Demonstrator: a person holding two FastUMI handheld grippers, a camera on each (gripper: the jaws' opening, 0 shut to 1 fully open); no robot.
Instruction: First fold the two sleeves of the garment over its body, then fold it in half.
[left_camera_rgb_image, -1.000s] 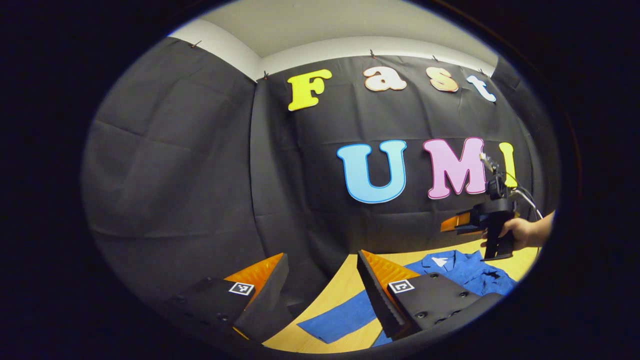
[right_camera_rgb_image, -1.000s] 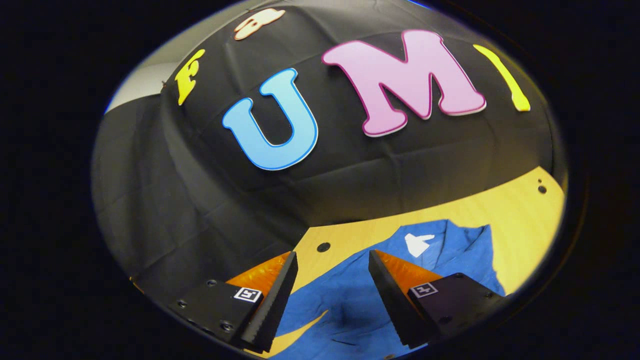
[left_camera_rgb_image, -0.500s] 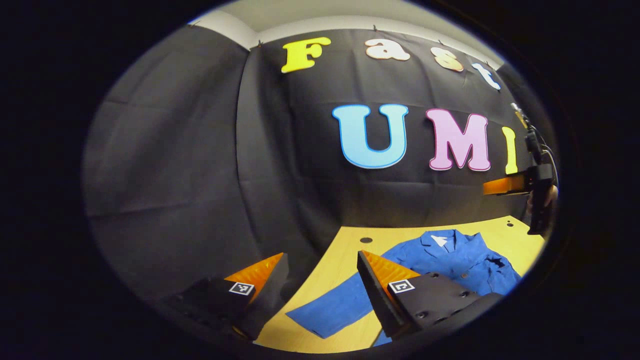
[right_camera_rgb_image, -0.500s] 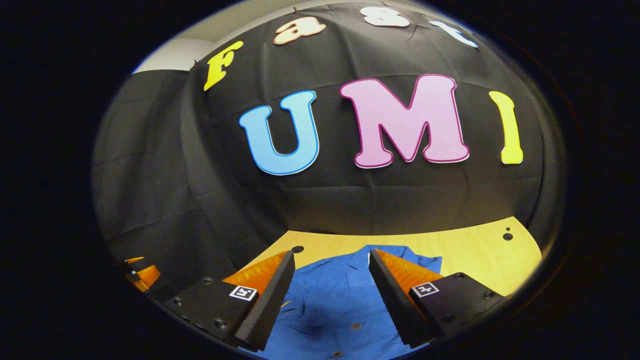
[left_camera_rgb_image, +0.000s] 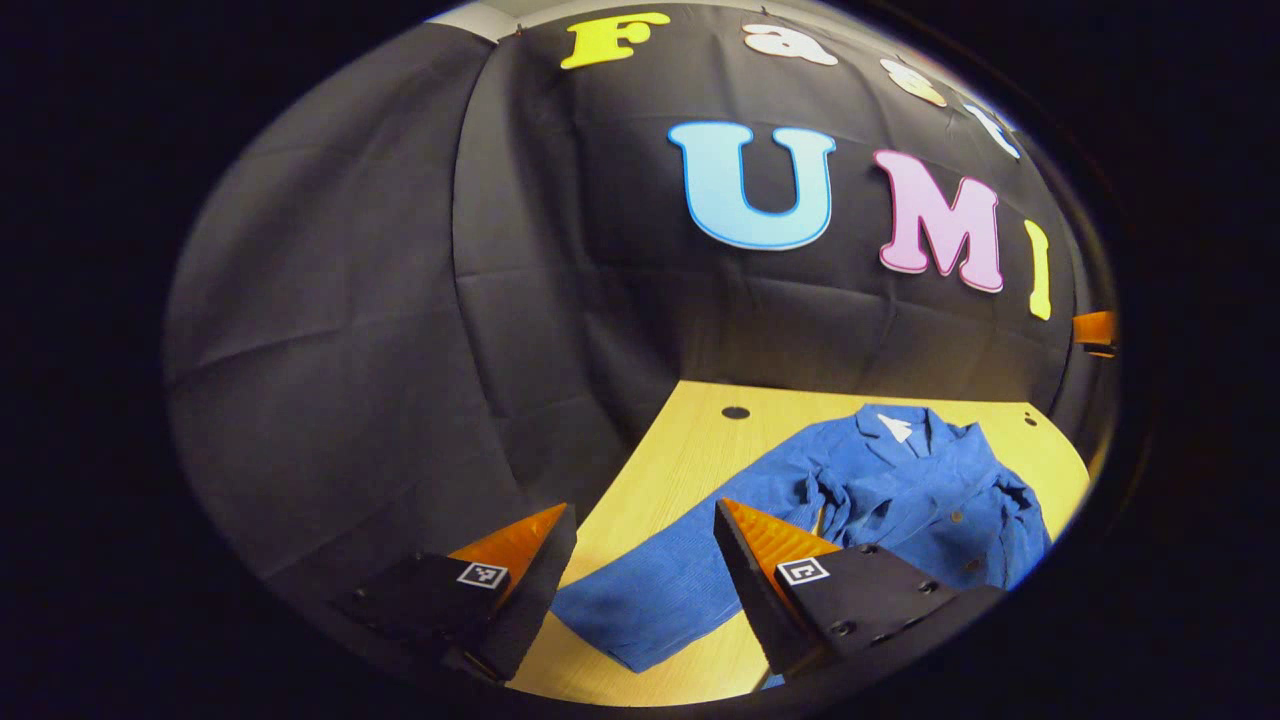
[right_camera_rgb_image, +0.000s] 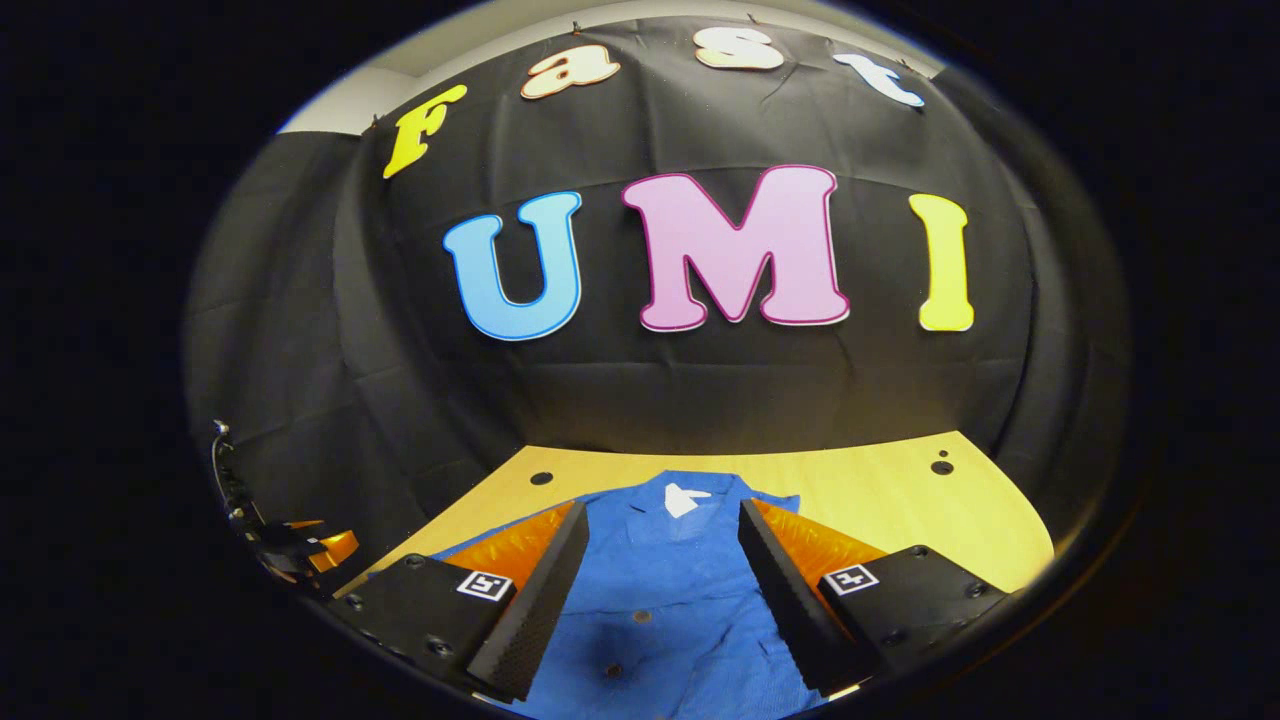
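In the left gripper view, the left tool (left_camera_rgb_image: 640, 560) is released at lower centre, its 2 fingers spread above the sleeve (left_camera_rgb_image: 660, 600) lying flat on the counter (left_camera_rgb_image: 680, 440). The blue garment (left_camera_rgb_image: 900, 490) occupies the lower right. In the right gripper view, the right tool (right_camera_rgb_image: 655, 580) is released over the garment body at bottom centre. The fabric appears soft, light and limp; grip the sleeve at its cuff end.

Black cloth wall (right_camera_rgb_image: 700, 400); light wood table (right_camera_rgb_image: 900, 500).
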